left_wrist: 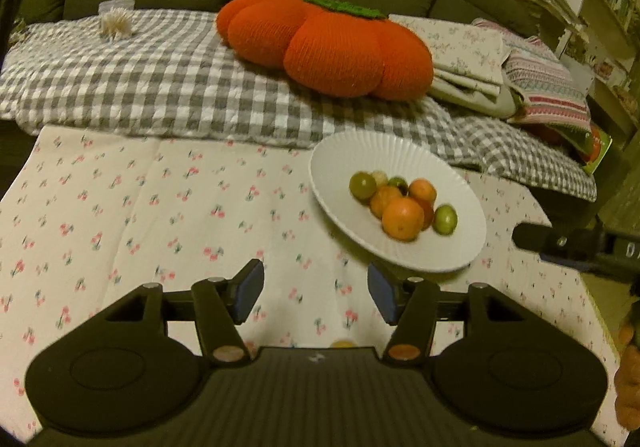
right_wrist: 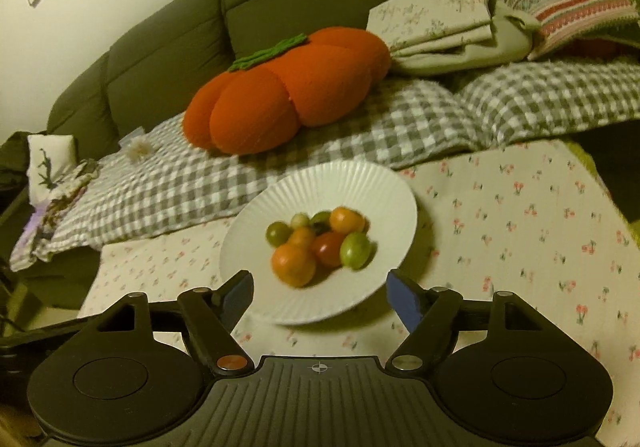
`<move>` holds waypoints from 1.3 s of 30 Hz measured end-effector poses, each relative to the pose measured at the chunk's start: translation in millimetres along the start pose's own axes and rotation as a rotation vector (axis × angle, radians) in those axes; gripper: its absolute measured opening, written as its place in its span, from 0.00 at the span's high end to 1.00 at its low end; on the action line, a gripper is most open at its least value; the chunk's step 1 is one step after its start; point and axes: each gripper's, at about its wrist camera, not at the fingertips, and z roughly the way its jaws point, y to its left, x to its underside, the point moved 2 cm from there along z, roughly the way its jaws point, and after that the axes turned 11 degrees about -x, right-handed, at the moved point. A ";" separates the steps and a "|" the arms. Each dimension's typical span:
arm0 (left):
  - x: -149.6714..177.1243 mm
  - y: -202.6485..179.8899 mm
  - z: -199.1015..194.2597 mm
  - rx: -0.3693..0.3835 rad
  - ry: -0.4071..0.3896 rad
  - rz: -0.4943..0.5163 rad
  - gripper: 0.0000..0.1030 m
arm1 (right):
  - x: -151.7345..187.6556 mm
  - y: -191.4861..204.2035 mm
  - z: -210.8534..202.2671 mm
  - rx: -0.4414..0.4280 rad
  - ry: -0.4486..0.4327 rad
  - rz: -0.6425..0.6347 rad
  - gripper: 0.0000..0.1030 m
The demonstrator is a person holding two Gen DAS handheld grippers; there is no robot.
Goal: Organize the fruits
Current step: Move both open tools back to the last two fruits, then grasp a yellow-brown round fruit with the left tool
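Both our grippers, left gripper and right gripper, had their fingers spread apart, gripping nothing. We saw the fruits piled in the white plate on the cherry-print cloth, just beyond our fingertips.

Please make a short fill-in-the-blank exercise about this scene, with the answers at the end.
1. The fruits lie on a white ____.
2. The plate stands on a cloth printed with small ____.
3. On the checked blanket lies an ____ pumpkin-shaped cushion.
4. Both tongs, left and right, hold ____.

Answers: plate; cherries; orange; nothing
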 end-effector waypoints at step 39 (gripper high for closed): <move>47.7 -13.8 30.1 0.085 0.129 -0.062 0.71 | 79.8 76.0 33.5 -0.107 0.365 -0.587 0.22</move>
